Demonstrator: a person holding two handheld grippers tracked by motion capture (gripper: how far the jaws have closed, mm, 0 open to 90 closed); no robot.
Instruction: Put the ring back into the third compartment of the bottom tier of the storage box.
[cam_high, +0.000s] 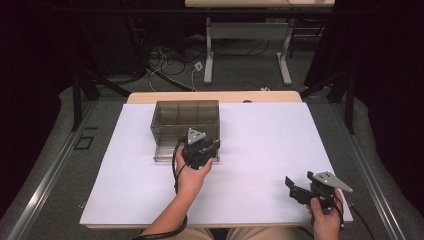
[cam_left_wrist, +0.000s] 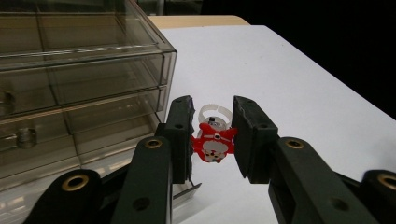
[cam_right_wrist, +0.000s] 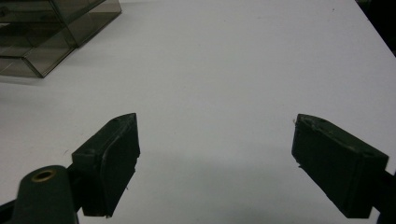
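Claw on the left (cam_left_wrist: 212, 140) pinching a small red-and-white figure ring (cam_left_wrist: 213, 142) just beside the smoky clear plastic drawer box (cam_left_wrist: 84, 79), prone to slipping; right claw (cam_right_wrist: 215, 163) gaping empty over the white table (cam_right_wrist: 233, 60).

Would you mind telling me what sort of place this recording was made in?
Probably a lab or workshop data-collection station: a white-covered table ringed by black curtains, loose cables on the floor, and hand-held grippers, the left gripper holding a small red toy ring by a clear drawer box.
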